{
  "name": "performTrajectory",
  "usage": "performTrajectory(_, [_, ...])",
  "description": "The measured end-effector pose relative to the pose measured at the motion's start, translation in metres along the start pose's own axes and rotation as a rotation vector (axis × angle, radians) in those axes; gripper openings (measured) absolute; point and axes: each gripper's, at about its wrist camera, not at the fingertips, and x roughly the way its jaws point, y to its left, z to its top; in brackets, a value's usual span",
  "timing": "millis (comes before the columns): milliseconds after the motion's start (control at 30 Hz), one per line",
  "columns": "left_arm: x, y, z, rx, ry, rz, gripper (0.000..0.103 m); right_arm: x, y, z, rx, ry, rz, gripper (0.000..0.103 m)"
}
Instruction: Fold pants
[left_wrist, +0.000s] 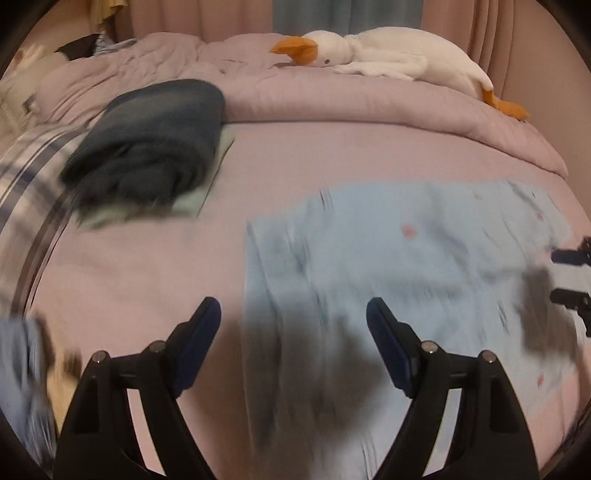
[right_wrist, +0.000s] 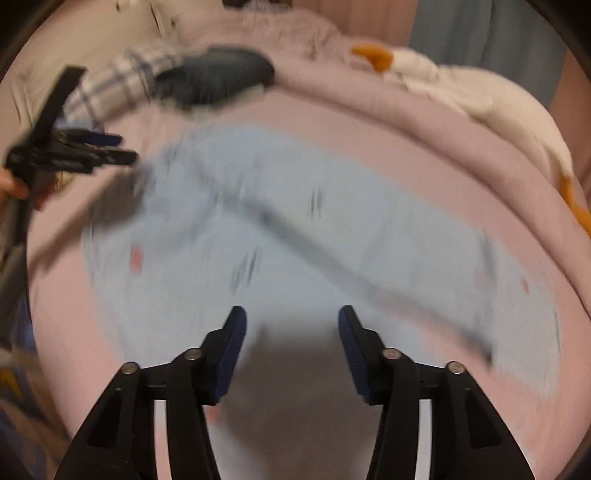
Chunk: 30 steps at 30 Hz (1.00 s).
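Note:
Light blue pants (left_wrist: 424, 258) with small red and dark marks lie spread flat on the pink bed sheet (left_wrist: 147, 266); the picture is blurred. My left gripper (left_wrist: 293, 306) hovers open over the pants' left edge, with nothing between its blue pads. My right gripper (right_wrist: 291, 314) hangs open above the near side of the pants (right_wrist: 332, 229), also empty. A dark crease runs diagonally across the cloth in the right wrist view. The right gripper (left_wrist: 561, 277) shows at the right edge of the left wrist view. In the right wrist view the left gripper (right_wrist: 122, 148) shows at the far left.
A pile of folded dark clothes (left_wrist: 147, 147) on a pale green garment sits at the back left, beside a plaid cloth (left_wrist: 29, 162). A bunched pink duvet (left_wrist: 332, 99) and a white goose plush (left_wrist: 399, 55) lie along the far side. A person's hand (right_wrist: 11, 188) holds the left gripper.

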Motion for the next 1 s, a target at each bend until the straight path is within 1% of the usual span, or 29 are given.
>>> performTrajectory(67, [0.023,0.0,0.026,0.029,0.023,-0.036,0.081,0.018,-0.016,0.025,0.005,-0.027,0.013,0.056])
performTrajectory(100, [0.028,-0.001,0.035,0.042,0.024,-0.036,0.08,0.031,-0.024,0.043,0.009,-0.037,0.008,0.056])
performTrajectory(133, [0.039,-0.001,0.047,0.065,0.031,-0.055,0.08,0.047,-0.036,0.063,0.017,-0.047,0.016,0.056])
performTrajectory(167, [0.046,0.002,0.055,0.076,0.039,-0.076,0.08,0.056,-0.04,0.07,0.017,-0.049,0.022,0.056])
performTrajectory(233, [0.058,0.002,0.065,0.095,0.07,-0.115,0.08,0.08,-0.054,0.091,-0.004,-0.023,0.017,0.056])
performTrajectory(300, [0.07,0.004,0.07,0.113,0.121,-0.161,0.08,0.109,-0.061,0.114,-0.064,0.027,-0.002,0.056])
performTrajectory(333, [0.081,0.001,0.071,0.141,0.167,-0.172,0.079,0.111,-0.066,0.114,-0.08,0.036,0.006,0.056])
performTrajectory(400, [0.097,-0.001,0.072,0.192,0.232,-0.153,0.076,0.128,-0.067,0.121,-0.105,0.055,0.039,0.056])
performTrajectory(433, [0.106,-0.005,0.07,0.222,0.281,-0.146,0.075,0.138,-0.068,0.126,-0.116,0.074,0.049,0.056])
performTrajectory(467, [0.11,-0.007,0.07,0.234,0.292,-0.146,0.074,0.148,-0.069,0.126,-0.122,0.104,0.067,0.056])
performTrajectory(500, [0.112,-0.01,0.07,0.243,0.299,-0.153,0.071,0.161,-0.069,0.125,-0.136,0.148,0.076,0.056])
performTrajectory(533, [0.113,-0.012,0.072,0.247,0.302,-0.161,0.069,0.169,-0.069,0.122,-0.147,0.168,0.084,0.056])
performTrajectory(567, [0.112,-0.015,0.072,0.25,0.297,-0.176,0.062,0.168,-0.068,0.12,-0.146,0.158,0.092,0.056])
performTrajectory(600, [0.112,-0.016,0.074,0.253,0.292,-0.192,0.053,0.166,-0.069,0.121,-0.134,0.15,0.106,0.055])
performTrajectory(633, [0.109,-0.019,0.073,0.26,0.279,-0.217,0.049,0.165,-0.069,0.121,-0.127,0.15,0.108,0.052])
performTrajectory(667, [0.106,-0.021,0.073,0.264,0.269,-0.23,0.038,0.163,-0.066,0.12,-0.143,0.137,0.102,0.036])
performTrajectory(700, [0.103,-0.024,0.073,0.267,0.26,-0.243,0.027,0.159,-0.06,0.119,-0.166,0.115,0.089,0.016])
performTrajectory(733, [0.099,-0.03,0.071,0.281,0.246,-0.252,0.025,0.154,-0.051,0.117,-0.201,0.096,0.072,0.011])
performTrajectory(767, [0.097,-0.034,0.07,0.297,0.234,-0.237,0.025,0.152,-0.043,0.115,-0.237,0.087,0.051,0.008])
performTrajectory(833, [0.094,-0.042,0.069,0.298,0.223,-0.208,0.023,0.15,-0.033,0.111,-0.29,0.082,0.042,0.007])
performTrajectory(867, [0.091,-0.046,0.07,0.299,0.205,-0.181,0.022,0.148,-0.03,0.111,-0.302,0.08,0.017,0.006])
performTrajectory(933, [0.088,-0.048,0.075,0.283,0.154,-0.149,0.023,0.145,-0.035,0.12,-0.295,0.046,-0.018,0.006])
performTrajectory(967, [0.09,-0.048,0.075,0.265,0.156,-0.162,0.024,0.141,-0.041,0.125,-0.267,0.021,-0.023,0.006])
performTrajectory(1000, [0.096,-0.048,0.075,0.25,0.188,-0.174,0.03,0.141,-0.047,0.129,-0.232,0.012,-0.018,0.006])
